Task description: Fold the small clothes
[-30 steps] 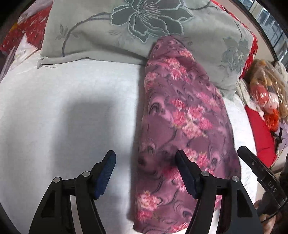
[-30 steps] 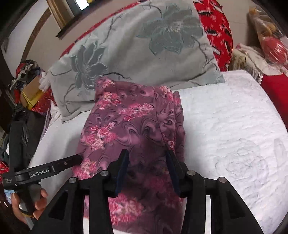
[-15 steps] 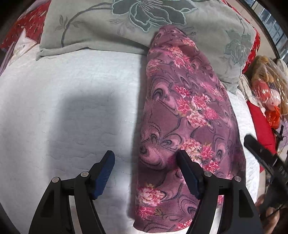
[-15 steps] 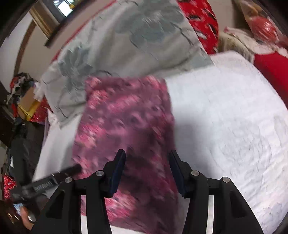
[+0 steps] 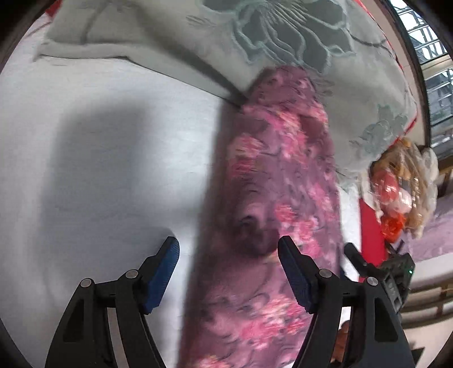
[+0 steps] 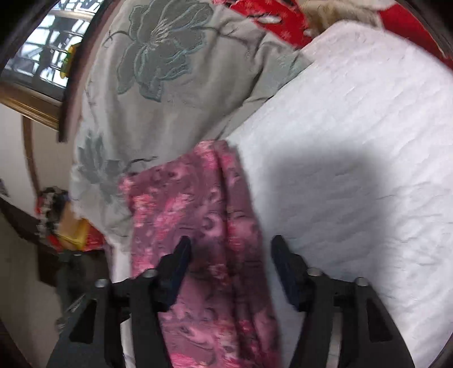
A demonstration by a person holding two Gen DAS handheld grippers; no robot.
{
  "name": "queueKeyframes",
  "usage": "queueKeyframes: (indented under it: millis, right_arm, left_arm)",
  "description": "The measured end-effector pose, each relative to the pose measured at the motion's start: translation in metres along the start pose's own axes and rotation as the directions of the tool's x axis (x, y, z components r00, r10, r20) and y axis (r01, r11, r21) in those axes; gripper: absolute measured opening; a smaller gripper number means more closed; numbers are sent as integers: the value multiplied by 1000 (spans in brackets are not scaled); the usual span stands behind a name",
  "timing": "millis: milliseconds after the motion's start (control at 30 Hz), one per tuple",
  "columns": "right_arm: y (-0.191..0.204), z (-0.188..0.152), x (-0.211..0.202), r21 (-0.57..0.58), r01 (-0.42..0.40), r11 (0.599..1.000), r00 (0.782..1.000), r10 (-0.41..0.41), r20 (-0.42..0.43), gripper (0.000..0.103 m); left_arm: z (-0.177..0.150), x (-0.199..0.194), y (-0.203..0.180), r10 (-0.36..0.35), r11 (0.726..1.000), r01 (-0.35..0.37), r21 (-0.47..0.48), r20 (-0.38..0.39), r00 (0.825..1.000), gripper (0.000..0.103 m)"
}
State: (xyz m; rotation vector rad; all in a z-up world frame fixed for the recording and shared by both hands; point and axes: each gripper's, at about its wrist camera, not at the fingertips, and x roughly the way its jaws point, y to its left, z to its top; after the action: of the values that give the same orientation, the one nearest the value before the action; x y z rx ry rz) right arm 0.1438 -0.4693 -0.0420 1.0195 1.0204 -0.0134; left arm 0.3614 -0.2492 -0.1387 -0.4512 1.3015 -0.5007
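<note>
A: While both views are blurry, what's the main thing?

B: Purple-pink floral garment (image 5: 280,215), folded into a long strip on a white quilted bedspread (image 5: 99,169). Far end of the strip lies against a grey pillow w/ embroidered flower (image 5: 283,36).

A: Left gripper?

B: Left gripper (image 5: 228,269) is spread wide, holding nothing. Strip's near-left edge sits between its fingers; left finger is over bare bedspread, right finger over the fabric.

A: Right gripper?

B: Right gripper (image 6: 230,263) is also parted, empty. Left finger is over the garment (image 6: 203,226), right finger just past the strip's right edge, over the bedspread (image 6: 354,141). Can't tell if either touches cloth.

A: Anything else?

B: Red fabric (image 6: 283,22) beyond the pillow (image 6: 170,70); window (image 6: 48,42) up-left of the right gripper.
</note>
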Motion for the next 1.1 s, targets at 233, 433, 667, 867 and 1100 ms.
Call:
queueKeyframes:
  millis: [233,433,667,867,1100]
  right_arm:
    - [27,2,26,-159,34,987,993,-52,-106,72]
    - [45,-8,18,-258,91,962,994,-104,-36,33]
    - [80,-20,4,-360,190,914,981,-186,46,28]
    - [112,-36,-11,-405,193,894,981,-178,76,28]
    - [137,-72,-24,-429,166,888,986,-157,57,28]
  left_arm:
    - [7,23,4,-79,995,76,-69,-36,996,62]
    - [2,17,12,-86,992,84,-99,-21,996,28]
    - [-13,-12,-6,-70,997,70,-44,13,997,24]
    - [-33,-61,-2,-63,998,64,-14,52,997,24]
    - [-73,-123,16,-35,999,35,0,77,996,25]
